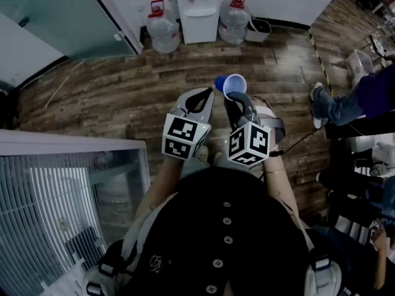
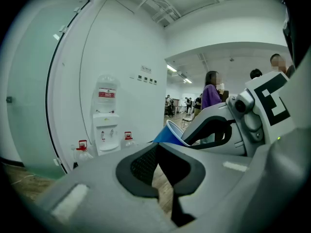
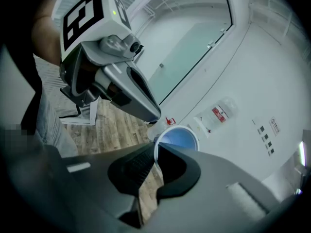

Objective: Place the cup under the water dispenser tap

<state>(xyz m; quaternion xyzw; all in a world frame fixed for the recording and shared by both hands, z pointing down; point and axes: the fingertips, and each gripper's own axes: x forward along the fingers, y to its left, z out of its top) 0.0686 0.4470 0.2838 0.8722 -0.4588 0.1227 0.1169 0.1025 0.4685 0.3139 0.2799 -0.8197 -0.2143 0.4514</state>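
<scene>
A blue cup (image 1: 231, 85) with a white inside hangs over the wooden floor, and my right gripper (image 1: 232, 97) is shut on its rim. In the right gripper view the cup (image 3: 178, 137) tilts forward, its rim pinched between the jaws of that gripper (image 3: 156, 152). My left gripper (image 1: 208, 92) is held just left of the cup, shut with nothing in it; its jaws (image 2: 156, 148) meet at the tips. The white water dispenser (image 1: 199, 11) stands against the far wall, well ahead of both grippers. It also shows as the dispenser (image 2: 107, 130) in the left gripper view.
Two spare water bottles (image 1: 162, 29) (image 1: 234, 20) stand on the floor either side of the dispenser, with a bin (image 1: 258, 29) to its right. A glass wall (image 1: 62, 17) runs on the left and a white cabinet (image 1: 68, 190) sits at lower left. A seated person's legs (image 1: 342, 103) are on the right.
</scene>
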